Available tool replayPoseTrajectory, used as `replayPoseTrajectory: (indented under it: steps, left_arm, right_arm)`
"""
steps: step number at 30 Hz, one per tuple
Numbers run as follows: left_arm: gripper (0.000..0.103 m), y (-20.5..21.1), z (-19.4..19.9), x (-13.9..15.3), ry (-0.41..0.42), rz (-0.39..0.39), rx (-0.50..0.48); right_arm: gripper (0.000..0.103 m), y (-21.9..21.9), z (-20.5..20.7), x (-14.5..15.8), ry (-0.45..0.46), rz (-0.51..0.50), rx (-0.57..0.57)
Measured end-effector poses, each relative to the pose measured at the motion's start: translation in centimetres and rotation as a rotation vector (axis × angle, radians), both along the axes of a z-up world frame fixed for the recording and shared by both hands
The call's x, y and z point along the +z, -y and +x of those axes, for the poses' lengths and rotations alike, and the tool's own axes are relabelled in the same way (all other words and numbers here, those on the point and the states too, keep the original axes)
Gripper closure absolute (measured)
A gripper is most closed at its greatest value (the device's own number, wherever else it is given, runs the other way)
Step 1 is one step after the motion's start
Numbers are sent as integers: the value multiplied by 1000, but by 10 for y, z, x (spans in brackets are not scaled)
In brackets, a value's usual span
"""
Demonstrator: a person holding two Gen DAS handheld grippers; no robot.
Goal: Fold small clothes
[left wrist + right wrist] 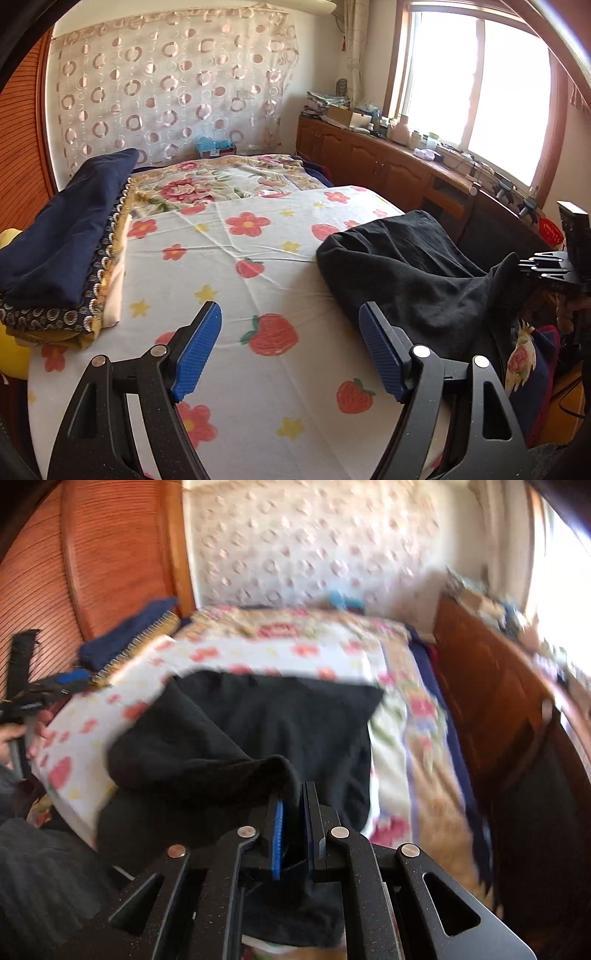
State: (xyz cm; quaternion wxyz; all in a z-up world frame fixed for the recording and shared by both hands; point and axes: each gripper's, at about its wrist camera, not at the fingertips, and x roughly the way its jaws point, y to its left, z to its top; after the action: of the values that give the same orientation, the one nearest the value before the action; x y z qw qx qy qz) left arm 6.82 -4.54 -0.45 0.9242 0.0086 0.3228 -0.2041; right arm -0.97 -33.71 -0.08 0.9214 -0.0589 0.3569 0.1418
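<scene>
A black garment (402, 269) lies crumpled on the right part of the flowered sheet (258, 266), one corner lifted toward the right. My left gripper (290, 314) hovers open over the sheet, left of the garment, with nothing between its blue pads (199, 347). In the right wrist view my right gripper (293, 794) is shut on a fold of the black garment (236, 731), which drapes away from its jaws over the bed's near edge. That view is blurred. The right gripper's body (550, 266) shows at the right edge of the left wrist view.
A stack of folded clothes topped by a navy piece (62, 240) sits at the bed's left side. A floral blanket (221, 181) covers the far half. A wooden cabinet (388, 162) with clutter runs under the window on the right. A person's hand (11, 738) grips the left tool.
</scene>
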Motion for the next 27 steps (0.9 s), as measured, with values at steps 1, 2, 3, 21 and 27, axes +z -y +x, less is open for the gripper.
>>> replayPoseTrajectory:
  steps: [1, 2, 3, 21, 27]
  left_arm:
    - [25, 3, 0, 0, -2, 4, -3]
    - [25, 5, 0, -1, -5, 8, -5]
    - [25, 6, -1, -2, -9, 10, -6]
    - [25, 1, -24, 8, 27, -7, 18]
    - [25, -4, -28, 9, 31, -11, 30]
  right_arm:
    - [90, 2, 3, -7, -11, 5, -10]
    - [88, 1, 5, -11, -18, 2, -22]
    - [87, -1, 7, -14, -20, -6, -31]
    - [56, -137, 17, -16, 88, -22, 207]
    - [54, -198, 43, -50, 14, -52, 342]
